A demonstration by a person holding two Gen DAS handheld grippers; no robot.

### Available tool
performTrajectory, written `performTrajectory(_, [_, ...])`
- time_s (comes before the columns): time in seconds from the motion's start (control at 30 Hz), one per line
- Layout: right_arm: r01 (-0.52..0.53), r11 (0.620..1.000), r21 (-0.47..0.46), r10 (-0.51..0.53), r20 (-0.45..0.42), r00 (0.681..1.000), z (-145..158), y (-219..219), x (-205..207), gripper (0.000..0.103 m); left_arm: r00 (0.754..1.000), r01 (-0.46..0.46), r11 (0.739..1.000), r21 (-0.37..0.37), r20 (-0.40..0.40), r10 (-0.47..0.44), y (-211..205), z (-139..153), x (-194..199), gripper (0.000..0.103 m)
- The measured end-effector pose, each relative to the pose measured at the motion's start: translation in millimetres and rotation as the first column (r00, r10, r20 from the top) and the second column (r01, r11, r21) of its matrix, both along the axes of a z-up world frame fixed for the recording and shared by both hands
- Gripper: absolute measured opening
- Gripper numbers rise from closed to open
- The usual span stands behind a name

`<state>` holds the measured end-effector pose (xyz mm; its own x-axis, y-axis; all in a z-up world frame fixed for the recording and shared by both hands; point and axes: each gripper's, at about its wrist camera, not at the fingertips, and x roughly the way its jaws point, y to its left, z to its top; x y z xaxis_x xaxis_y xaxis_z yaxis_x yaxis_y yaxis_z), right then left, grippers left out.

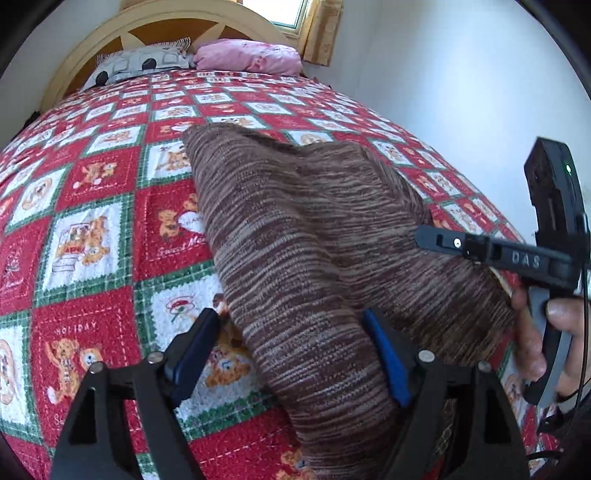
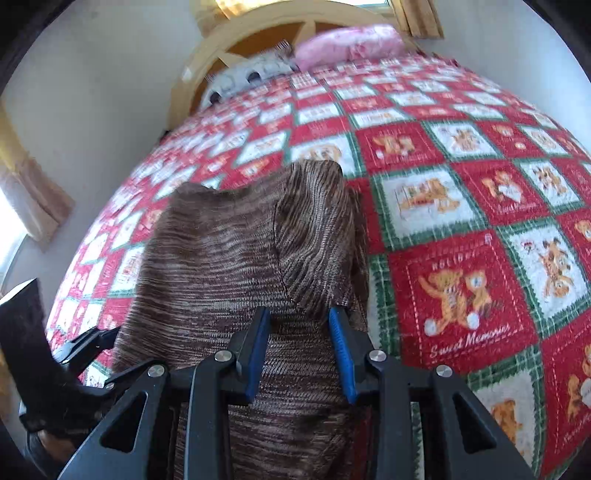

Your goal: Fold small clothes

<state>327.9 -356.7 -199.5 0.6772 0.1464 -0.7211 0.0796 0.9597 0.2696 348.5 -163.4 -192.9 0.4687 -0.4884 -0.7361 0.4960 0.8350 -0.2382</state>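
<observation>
Brown, streaky knit is what I have under both tools: a small sweater (image 1: 314, 236) lying on the bed, spread over a red, white and green teddy-bear quilt (image 1: 92, 236). From my left gripper (image 1: 291, 347) the garment runs away from me in a long folded band, and its near edge passes between my blue pads, which stand wide apart with the cloth loose between them. My right gripper (image 2: 299, 350) sits over the near part of the same knit, jaws also apart, one flap of fabric folded up ahead of its tips.

Beyond the sweater the quilt runs up to a grey patterned pillow (image 1: 140, 64) and a pink pillow (image 1: 251, 55) against a pale wooden headboard (image 1: 110, 33).

Only the left view catches my right hand (image 1: 543, 332) on the other tool's handle at the sweater's right edge. Only the right view shows a curtain (image 2: 33, 192) on the left wall, and its far end is blurred.
</observation>
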Motion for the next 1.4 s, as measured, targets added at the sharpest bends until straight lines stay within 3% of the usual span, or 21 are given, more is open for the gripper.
performTrajectory(0.1, [0.014,0.997,-0.073,-0.011,0.039,0.999,16.6,13.9,-18.6,0.035,1.000,-0.007,1.000,-0.004,0.007,0.007,-0.2,0.4,-2.7,0.084])
performTrajectory(0.23, [-0.043,0.996,-0.081,0.052,0.113,0.992,30.4,34.1,-50.3,0.038,1.000,-0.027,1.000,-0.011,0.008,0.027,5.1,-0.2,-7.0,0.091])
performTrajectory(0.37, [-0.126,0.971,-0.205,0.130,0.009,0.991,1.0,59.5,-67.4,0.039,1.000,-0.028,0.999,-0.021,0.001,0.028,11.4,-1.4,-12.1,0.097])
performTrajectory(0.43, [-0.133,0.952,-0.275,0.143,0.018,0.990,-9.9,66.1,-77.8,0.039,1.000,-0.019,1.000,-0.004,0.003,0.019,9.7,-1.9,-14.6,0.098])
performTrajectory(0.57, [-0.120,0.963,-0.243,0.126,0.012,0.992,-10.9,60.5,-79.6,0.040,1.000,-0.008,0.999,0.037,0.014,0.008,7.5,-3.1,-21.2,0.101])
performTrajectory(0.7, [-0.148,0.945,-0.292,0.152,-0.010,0.988,-9.0,65.5,-76.2,0.040,1.000,0.006,0.998,0.056,0.008,-0.006,9.7,-4.9,-28.1,0.103])
performTrajectory(0.77, [-0.155,0.942,-0.296,0.160,-0.010,0.987,-0.9,66.7,-76.7,0.040,1.000,0.006,0.999,0.054,0.013,-0.006,12.0,-4.4,-31.4,0.103])
performTrajectory(0.87, [-0.124,0.958,-0.260,0.144,0.061,0.988,24.6,61.2,-69.4,0.040,1.000,0.005,0.999,0.040,0.004,-0.005,14.3,-5.0,-30.0,0.103])
performTrajectory(1.0, [-0.131,0.960,-0.248,0.151,0.062,0.987,42.7,60.2,-31.4,0.040,1.000,0.006,0.999,0.048,0.007,-0.006,12.8,-5.3,-29.9,0.103])
performTrajectory(1.17, [-0.077,0.983,-0.166,0.058,-0.114,0.992,5.2,29.1,36.7,0.040,1.000,0.006,0.999,0.043,0.004,-0.006,13.3,-5.4,-30.3,0.103])
performTrajectory(1.27, [-0.081,0.988,-0.129,0.070,-0.087,0.994,2.7,17.0,40.1,0.040,1.000,0.007,0.999,0.046,0.004,-0.007,12.5,-5.5,-30.4,0.103])
performTrajectory(1.4, [-0.107,0.983,-0.152,0.098,-0.071,0.993,9.5,16.6,26.6,0.040,1.000,0.007,1.000,0.030,0.004,-0.007,14.8,-4.4,-30.7,0.103])
